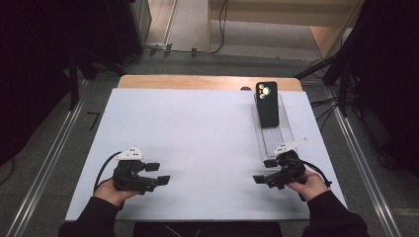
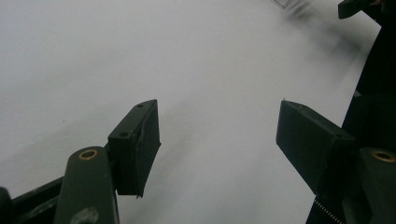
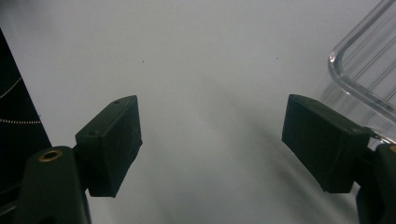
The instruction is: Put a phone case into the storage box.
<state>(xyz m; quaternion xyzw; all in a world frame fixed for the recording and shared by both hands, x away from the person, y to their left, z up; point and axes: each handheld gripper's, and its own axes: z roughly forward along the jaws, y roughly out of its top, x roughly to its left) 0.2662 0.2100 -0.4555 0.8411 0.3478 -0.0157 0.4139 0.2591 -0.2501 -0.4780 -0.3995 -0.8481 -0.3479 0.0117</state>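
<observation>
Phone [image 1: 267, 103] leans upright at the far end of a clear tray [image 1: 274, 140] on the bench [image 1: 197, 143], right side. Right gripper [image 1: 263, 171] nearest, jaws wide, empty; left gripper [image 1: 158, 173] wide, empty, well apart. Approach squarely and clamp the phone's long edges, avoiding the tray rim.

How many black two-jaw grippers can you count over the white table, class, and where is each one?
2. The left black two-jaw gripper sits near the white table's front-left; the right black two-jaw gripper is front-right, beside the clear plastic tray.
</observation>
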